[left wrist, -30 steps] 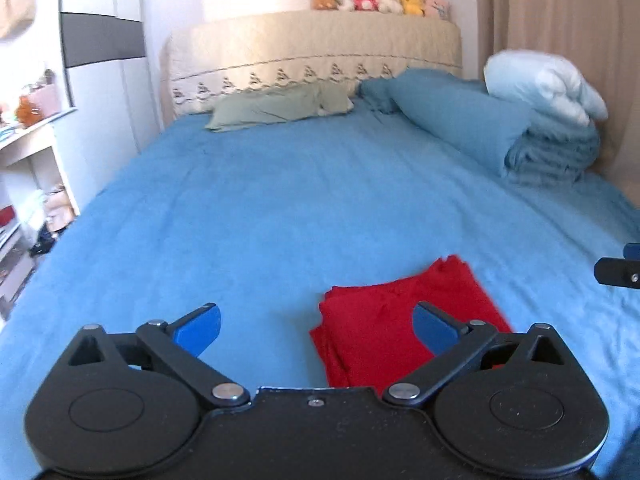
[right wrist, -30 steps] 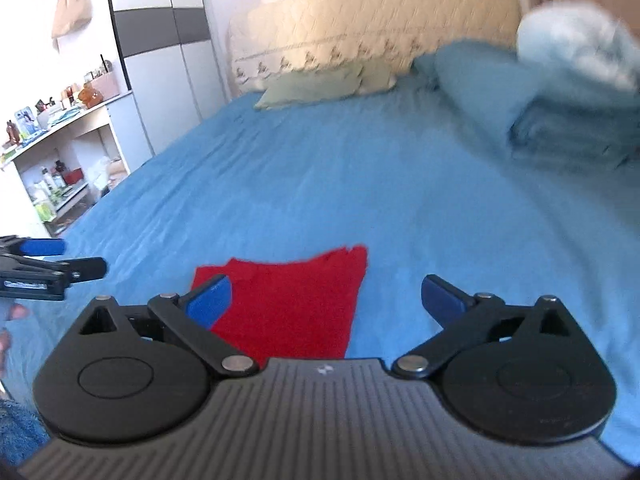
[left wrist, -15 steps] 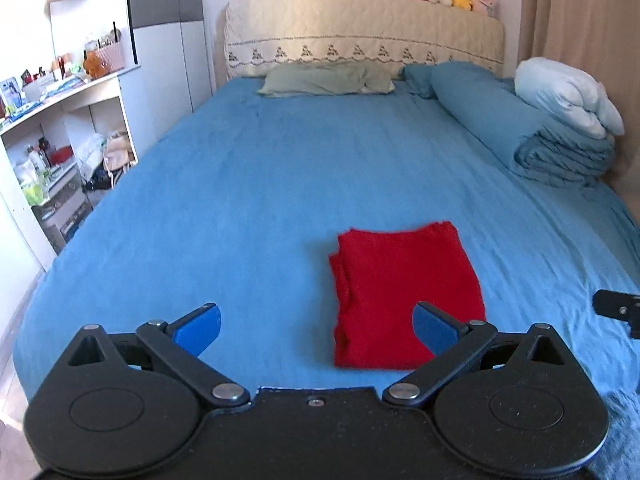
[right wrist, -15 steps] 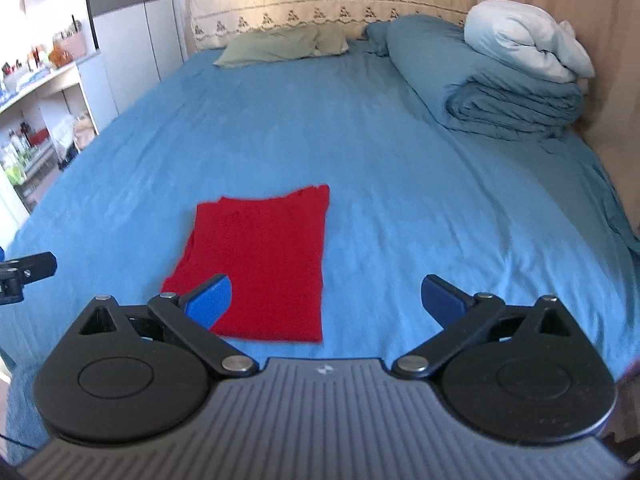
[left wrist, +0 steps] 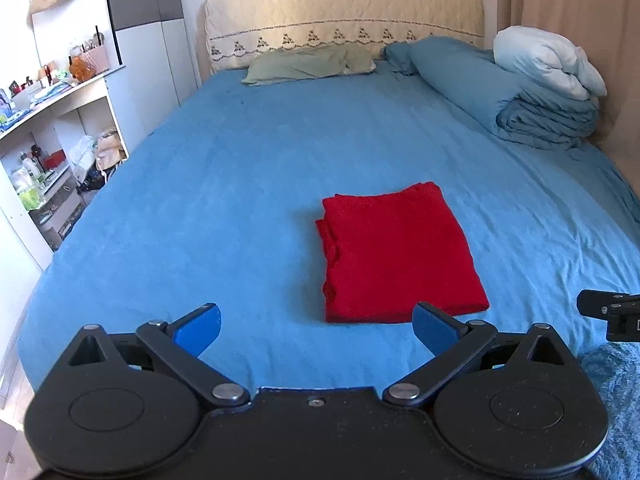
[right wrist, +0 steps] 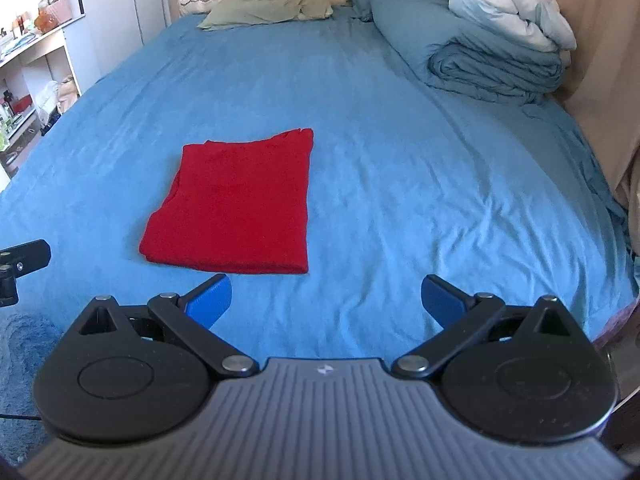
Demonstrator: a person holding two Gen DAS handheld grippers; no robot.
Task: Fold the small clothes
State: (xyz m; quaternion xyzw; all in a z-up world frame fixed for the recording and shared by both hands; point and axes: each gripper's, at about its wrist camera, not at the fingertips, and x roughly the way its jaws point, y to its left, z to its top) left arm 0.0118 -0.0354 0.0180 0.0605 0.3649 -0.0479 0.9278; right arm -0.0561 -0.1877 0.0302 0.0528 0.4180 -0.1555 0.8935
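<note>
A red garment point(left wrist: 396, 252) lies folded into a flat rectangle on the blue bed sheet point(left wrist: 240, 184); it also shows in the right wrist view point(right wrist: 236, 204). My left gripper point(left wrist: 316, 326) is open and empty, held back from the garment's near edge, above the bed. My right gripper point(right wrist: 326, 298) is open and empty, back from the garment and to its right. Each gripper's tip shows at the edge of the other's view.
A folded blue duvet point(left wrist: 512, 100) with a white pillow point(left wrist: 548, 60) lies at the back right. A green pillow point(left wrist: 308, 64) rests by the headboard point(left wrist: 344, 20). White shelves point(left wrist: 48, 136) with clutter stand left of the bed. A curtain point(right wrist: 608, 60) hangs at right.
Both grippers have pulled back and up from the red garment, which now lies farther off and fully in view. The garment itself has not changed.
</note>
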